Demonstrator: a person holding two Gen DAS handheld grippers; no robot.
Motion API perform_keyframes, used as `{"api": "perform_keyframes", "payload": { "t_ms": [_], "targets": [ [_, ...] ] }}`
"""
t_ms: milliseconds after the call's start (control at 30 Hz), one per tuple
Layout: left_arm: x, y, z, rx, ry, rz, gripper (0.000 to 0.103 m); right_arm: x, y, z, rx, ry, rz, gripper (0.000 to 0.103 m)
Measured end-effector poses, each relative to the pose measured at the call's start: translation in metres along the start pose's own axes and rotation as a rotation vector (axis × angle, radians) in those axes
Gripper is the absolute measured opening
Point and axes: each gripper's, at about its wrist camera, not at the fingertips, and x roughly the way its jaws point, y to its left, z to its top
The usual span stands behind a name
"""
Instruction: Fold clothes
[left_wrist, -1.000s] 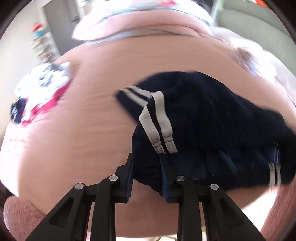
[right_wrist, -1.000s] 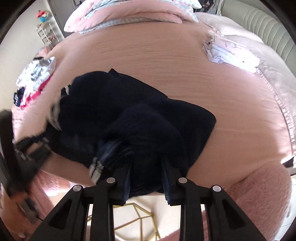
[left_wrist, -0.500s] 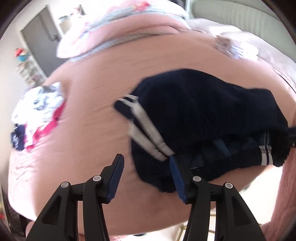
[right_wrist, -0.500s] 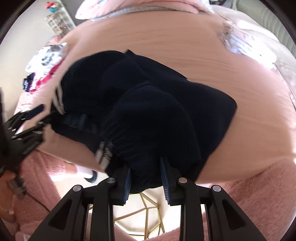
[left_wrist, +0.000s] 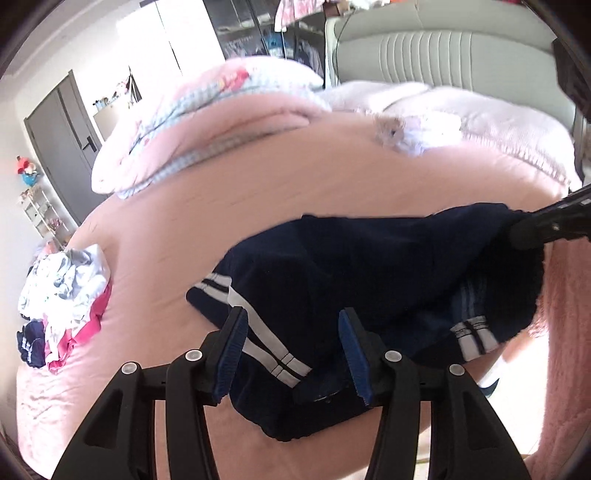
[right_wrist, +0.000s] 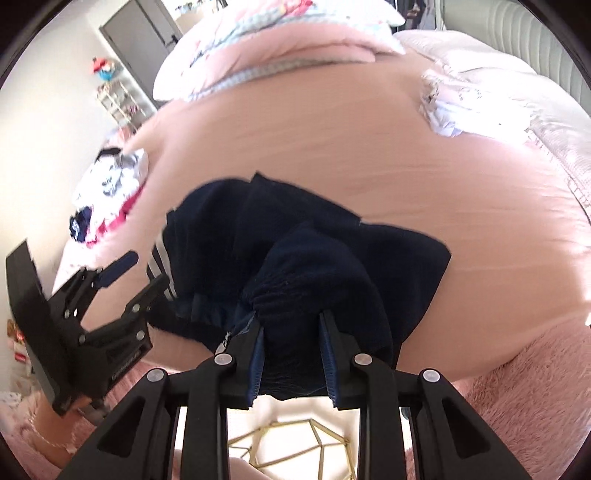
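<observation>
Keep right gripper (right_wrist: 291, 354) clamped on navy garment (left_wrist: 369, 266) at lower centre; re-grip, probably the striped edge, with left gripper (left_wrist: 291, 354), jaws just opened and apart.

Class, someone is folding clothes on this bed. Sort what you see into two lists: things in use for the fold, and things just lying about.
In use:
- navy garment
- right gripper, clamped on it
- left gripper, jaws just opened, not pressing on it
- pink bed

Lying about:
- heap of clothes
- pillow
- white clothes
</observation>
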Motion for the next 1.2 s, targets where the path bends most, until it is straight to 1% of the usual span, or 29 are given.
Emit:
{"api": "perform_keyframes", "payload": {
  "t_ms": [100, 167, 233, 300, 367, 400, 433, 467, 500, 533, 567, 600, 633, 667, 767, 833, 900, 933, 967, 1000, 1067, 1100, 1167, 1200],
  "targets": [
    [0.015, -0.001, -0.003, 0.020, 0.033, -0.049, 0.048, -0.002, 0.004, 0.002, -0.005, -0.019, 0.021, 0.026],
    [0.027, -0.010, -0.005, 0.050, 0.059, -0.052, 0.048, -0.005, 0.007, 0.003, -0.008, -0.040, 0.045, 0.026],
    [0.028, -0.028, -0.010, 0.103, 0.082, -0.045, 0.048, -0.010, 0.010, 0.003, -0.009, -0.063, 0.073, 0.026],
    [0.015, -0.048, -0.024, 0.146, 0.088, 0.005, 0.048, -0.016, 0.012, 0.004, -0.008, -0.086, 0.100, 0.026],
    [0.022, -0.054, -0.026, 0.165, 0.120, 0.085, 0.048, -0.013, 0.011, 0.004, -0.007, -0.089, 0.103, 0.026],
    [0.029, -0.052, -0.025, 0.156, 0.139, 0.118, 0.048, -0.012, 0.011, 0.005, -0.007, -0.085, 0.099, 0.026],
    [0.036, -0.047, -0.022, 0.130, 0.155, 0.136, 0.048, -0.010, 0.011, 0.005, -0.007, -0.076, 0.093, 0.026],
    [0.040, -0.042, -0.019, 0.099, 0.165, 0.151, 0.046, -0.008, 0.010, 0.004, -0.007, -0.066, 0.086, 0.026],
    [0.041, -0.034, -0.016, 0.062, 0.166, 0.162, 0.020, -0.003, 0.010, 0.004, -0.010, -0.051, 0.070, 0.026],
    [0.040, -0.027, -0.014, 0.026, 0.163, 0.178, 0.004, 0.003, 0.010, 0.003, -0.021, -0.027, 0.033, 0.026],
    [0.037, -0.018, -0.012, -0.010, 0.155, 0.204, 0.006, 0.010, 0.011, 0.001, -0.035, 0.000, -0.011, 0.026],
    [0.033, -0.007, -0.010, -0.059, 0.144, 0.213, 0.006, 0.018, 0.011, -0.002, -0.050, 0.030, -0.055, 0.026],
    [0.028, 0.005, -0.008, -0.119, 0.130, 0.201, 0.006, 0.027, 0.011, -0.007, -0.062, 0.064, -0.077, 0.026],
    [0.024, 0.014, -0.008, -0.161, 0.121, 0.198, 0.006, 0.036, 0.011, -0.012, -0.073, 0.098, -0.091, 0.026],
    [0.012, 0.039, -0.006, -0.263, 0.091, 0.195, 0.006, 0.055, 0.015, -0.023, -0.079, 0.177, -0.087, 0.026],
    [0.003, 0.050, -0.007, -0.314, 0.069, 0.190, 0.006, 0.062, 0.023, -0.027, -0.124, 0.186, -0.136, 0.026],
    [-0.004, 0.054, -0.013, -0.338, 0.065, 0.183, 0.008, 0.061, 0.035, -0.028, -0.193, 0.163, -0.187, 0.026],
    [-0.006, 0.054, -0.019, -0.336, 0.076, 0.195, 0.008, 0.060, 0.040, -0.028, -0.220, 0.147, -0.209, 0.026],
    [-0.005, 0.054, -0.026, -0.334, 0.098, 0.199, 0.009, 0.059, 0.043, -0.028, -0.241, 0.135, -0.229, 0.026],
    [0.001, 0.053, -0.033, -0.330, 0.138, 0.189, 0.010, 0.059, 0.044, -0.029, -0.252, 0.135, -0.244, 0.026],
    [0.013, 0.052, -0.047, -0.327, 0.218, 0.165, 0.011, 0.063, 0.043, -0.032, -0.260, 0.149, -0.268, 0.026],
    [0.017, 0.053, -0.053, -0.338, 0.242, 0.150, 0.012, 0.065, 0.041, -0.034, -0.259, 0.162, -0.280, 0.026],
    [0.016, 0.053, -0.056, -0.349, 0.233, 0.150, 0.015, 0.068, 0.040, -0.039, -0.262, 0.177, -0.296, 0.026],
    [0.016, 0.053, -0.054, -0.346, 0.229, 0.166, 0.021, 0.069, 0.039, -0.041, -0.264, 0.184, -0.302, 0.026]
  ]
}}
